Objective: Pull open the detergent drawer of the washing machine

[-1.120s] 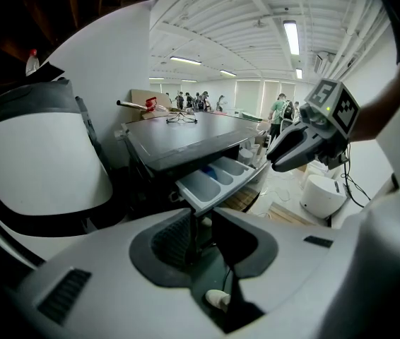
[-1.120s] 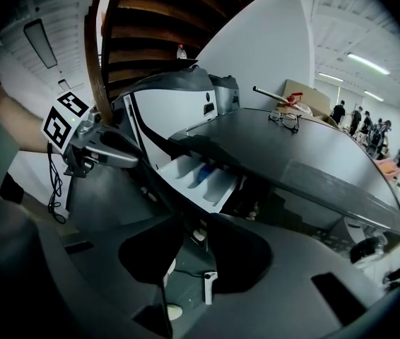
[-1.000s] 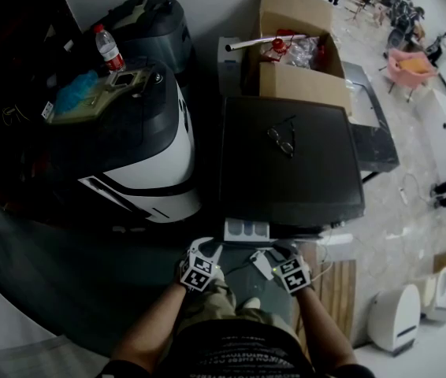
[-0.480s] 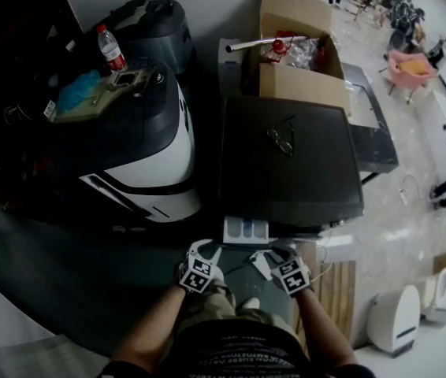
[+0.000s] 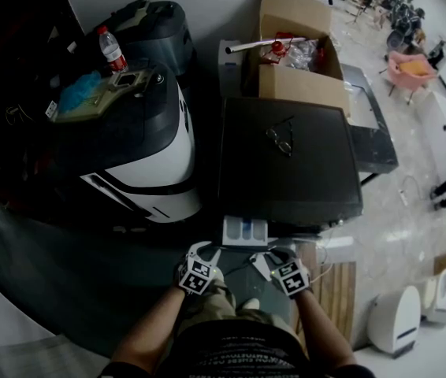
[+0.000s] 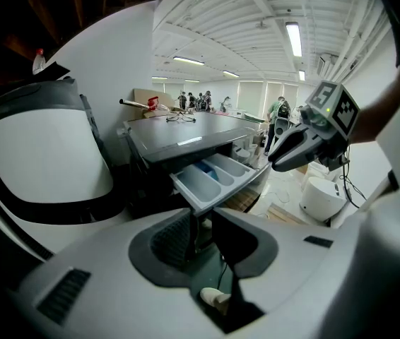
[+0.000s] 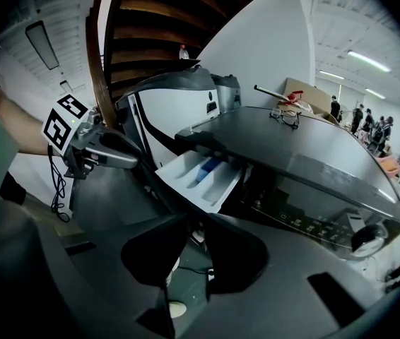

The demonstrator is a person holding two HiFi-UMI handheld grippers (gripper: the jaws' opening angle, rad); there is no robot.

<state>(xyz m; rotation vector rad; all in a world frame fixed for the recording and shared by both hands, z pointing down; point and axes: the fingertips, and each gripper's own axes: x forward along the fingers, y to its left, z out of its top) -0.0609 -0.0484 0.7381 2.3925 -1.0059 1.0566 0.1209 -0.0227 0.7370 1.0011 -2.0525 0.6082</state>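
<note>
- The detergent drawer (image 5: 246, 231) stands well out from the left end of the washing machine (image 5: 290, 160) front, and its pale compartments and blue insert are open to view; the pull looks as good as done
- The left tongs (image 5: 205, 250) hang just short of the drawer's front and a little below it, jaws a narrow way apart with nothing between them
- The right tongs (image 5: 273, 254) sit beside them, touching nothing; their jaws have just been closing, yet a gap remains and it is empty
- I'd reckon the drawer is light, stiff plastic, smooth and a bit slippery, running on a short slide to a stop; it is best taken by the front panel's lip and pulled straight, never pressed downwards
</note>
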